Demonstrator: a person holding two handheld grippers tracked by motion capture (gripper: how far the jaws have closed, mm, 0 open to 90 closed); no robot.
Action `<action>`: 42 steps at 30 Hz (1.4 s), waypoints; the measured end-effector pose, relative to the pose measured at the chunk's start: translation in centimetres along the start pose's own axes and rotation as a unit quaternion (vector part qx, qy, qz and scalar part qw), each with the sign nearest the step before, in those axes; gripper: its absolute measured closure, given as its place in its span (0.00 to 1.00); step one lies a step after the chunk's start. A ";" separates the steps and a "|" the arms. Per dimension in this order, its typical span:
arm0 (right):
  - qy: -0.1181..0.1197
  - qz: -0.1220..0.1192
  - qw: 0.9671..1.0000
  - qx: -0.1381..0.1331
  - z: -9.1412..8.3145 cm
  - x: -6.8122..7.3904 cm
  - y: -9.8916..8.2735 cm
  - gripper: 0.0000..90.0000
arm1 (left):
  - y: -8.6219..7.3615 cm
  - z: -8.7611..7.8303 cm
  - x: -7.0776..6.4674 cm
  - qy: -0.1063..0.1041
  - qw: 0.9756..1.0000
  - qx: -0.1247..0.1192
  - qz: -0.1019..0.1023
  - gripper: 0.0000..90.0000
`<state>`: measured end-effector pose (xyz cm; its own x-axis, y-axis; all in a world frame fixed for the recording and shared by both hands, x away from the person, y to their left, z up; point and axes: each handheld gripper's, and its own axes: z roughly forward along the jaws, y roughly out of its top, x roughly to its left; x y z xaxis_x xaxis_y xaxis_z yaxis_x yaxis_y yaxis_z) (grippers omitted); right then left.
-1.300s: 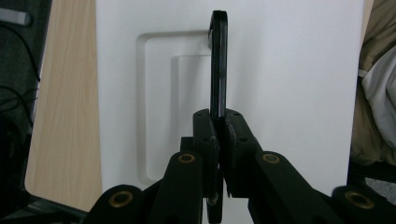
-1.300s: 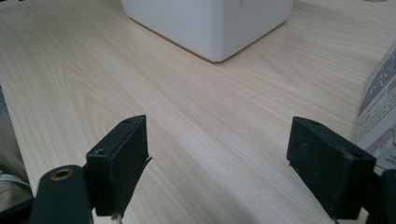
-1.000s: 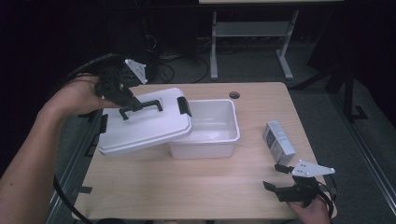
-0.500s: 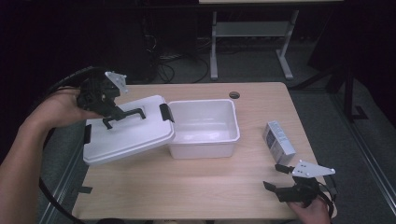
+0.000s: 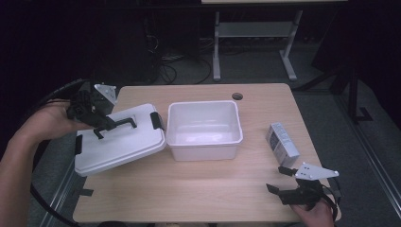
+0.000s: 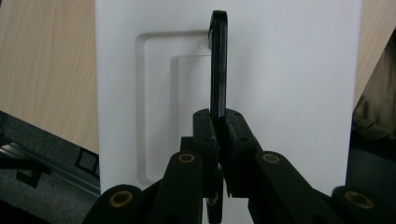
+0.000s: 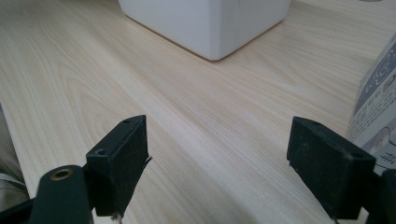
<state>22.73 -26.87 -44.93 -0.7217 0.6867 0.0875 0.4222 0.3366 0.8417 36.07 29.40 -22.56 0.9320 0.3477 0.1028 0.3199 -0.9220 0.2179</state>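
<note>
At far left, left claw point(image 5: 101, 124) is pinching the black handle point(image 6: 218, 65) of the white rectangular plastic lid point(image 5: 118, 142), which is sitting tilted over the left edge of the light wooden worktop point(image 5: 198, 189), just beside the open white plastic tub point(image 5: 203, 128). Further right, a small grey-white cardboard box point(image 5: 282, 143) is lying flat. Right claw point(image 5: 283, 180) is hovering spread, gripping nothing.
</note>
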 end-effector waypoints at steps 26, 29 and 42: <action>-0.002 -0.002 1.000 0.000 0.0 0.2 0.0 0.22 | -2.9 8.8 0.0 -0.017 0.999 0.035 -0.015 0.94; 0.000 -0.004 1.000 0.001 0.0 0.2 0.0 0.22 | -2.9 9.6 0.1 -0.020 0.999 0.039 -0.019 0.94; 0.001 -0.006 1.000 0.005 0.1 0.4 0.1 0.22 | -2.6 12.5 0.9 -0.027 0.998 0.049 -0.027 0.94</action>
<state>22.58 -26.52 -44.92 -0.7275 0.6816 0.0781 0.4189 0.3511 0.8374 38.20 30.01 -35.22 0.9201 0.3896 0.0409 0.3821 -0.9156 0.1254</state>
